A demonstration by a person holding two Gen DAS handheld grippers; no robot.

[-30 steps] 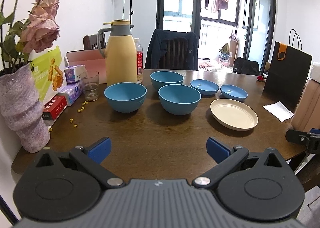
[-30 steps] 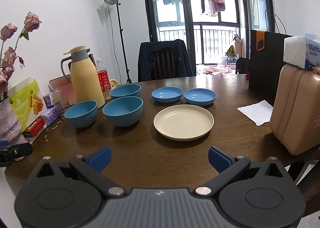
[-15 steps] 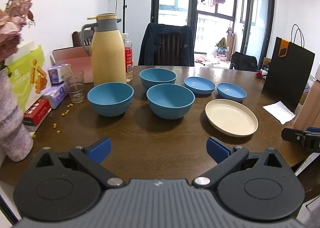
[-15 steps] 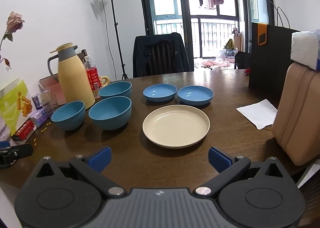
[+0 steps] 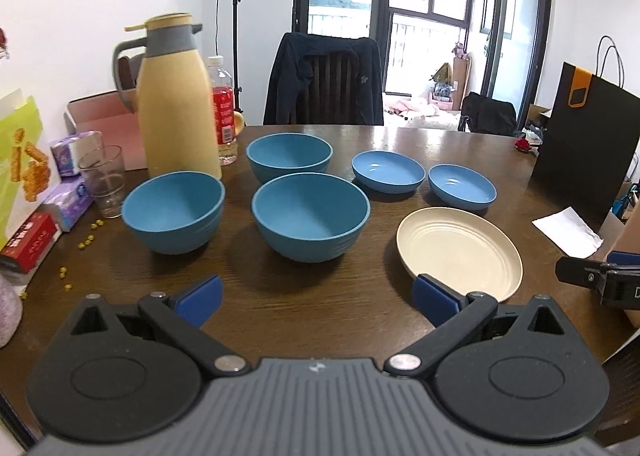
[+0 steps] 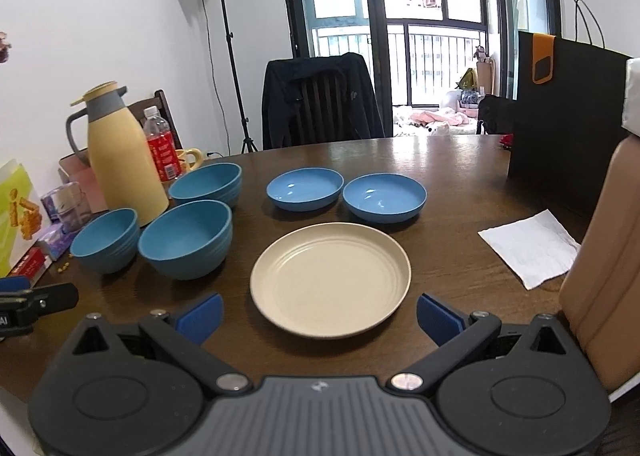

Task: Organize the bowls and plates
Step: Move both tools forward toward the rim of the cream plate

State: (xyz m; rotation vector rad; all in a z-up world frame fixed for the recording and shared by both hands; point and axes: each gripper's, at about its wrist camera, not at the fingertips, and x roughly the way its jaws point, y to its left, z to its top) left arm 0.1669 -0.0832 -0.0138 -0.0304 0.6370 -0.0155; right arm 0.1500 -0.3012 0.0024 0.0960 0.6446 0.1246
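Fingers (image 6: 199,316) of both grippers spread, cream plate (image 6: 330,277) between the right pair, untouched.

Bare table (image 6: 320,356) lies before the cream plate (image 6: 330,278); deep bowls (image 6: 186,238) crowd its left

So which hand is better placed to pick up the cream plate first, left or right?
Probably the right. The cream plate lies centred just ahead of the open right gripper. For the left gripper, also open, the plate sits off to its right side, with the nearest blue bowl straight ahead instead.
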